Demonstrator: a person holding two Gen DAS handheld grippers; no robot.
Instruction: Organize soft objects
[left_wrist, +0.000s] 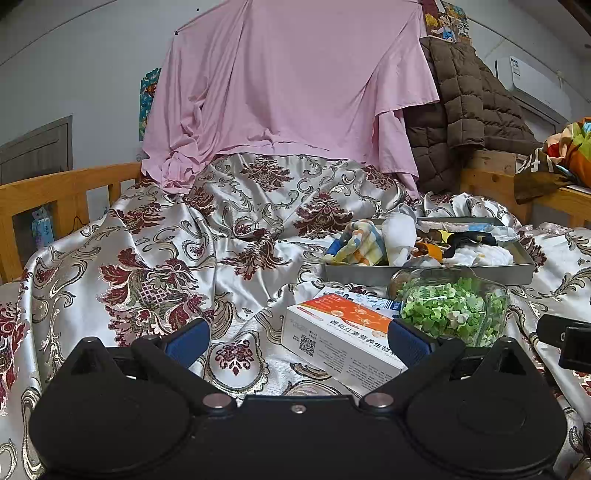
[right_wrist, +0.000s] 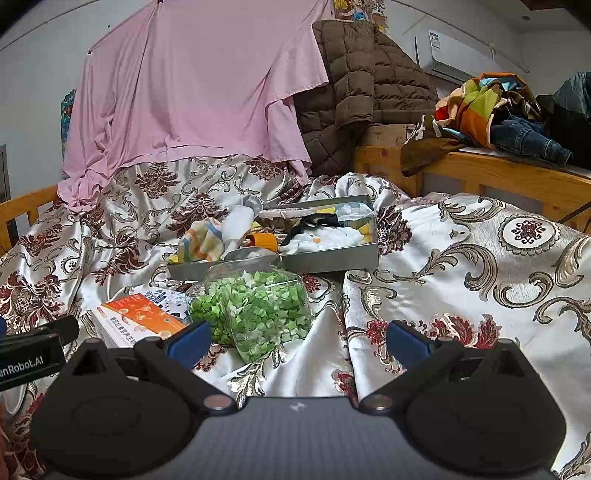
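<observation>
Hovering low over the bed, I have my left gripper (left_wrist: 299, 341) and my right gripper (right_wrist: 298, 341) both with jaws spread wide and nothing between them. The metal tray (right_wrist: 332, 258) sits in the middle of the right wrist view on the patterned bedspread (right_wrist: 461, 258), and it already holds a heap of soft things: a striped pastel cloth (right_wrist: 201, 238) spilling over its left rim, a white rolled piece (right_wrist: 236, 221) beside it, a white garment (right_wrist: 325, 236) toward the right, and some dark fabric between them. From the way they lie, I judge much of the gathering done, though they are jumbled rather than folded, so neatening may be left. An orange object (right_wrist: 264, 242) lies among them; I cannot tell from here whether it is soft. Just in front of the tray lies a clear jar of green bits (right_wrist: 255, 314), and to its left an orange and white box (right_wrist: 136, 317); neither looks soft to me, so I would leave them out. In the upper part of both frames a pink sheet (left_wrist: 288, 85) hangs over something tall and a brown quilted jacket (left_wrist: 465, 110) is draped to its right, well apart from the tray and probably not part of my job.
</observation>
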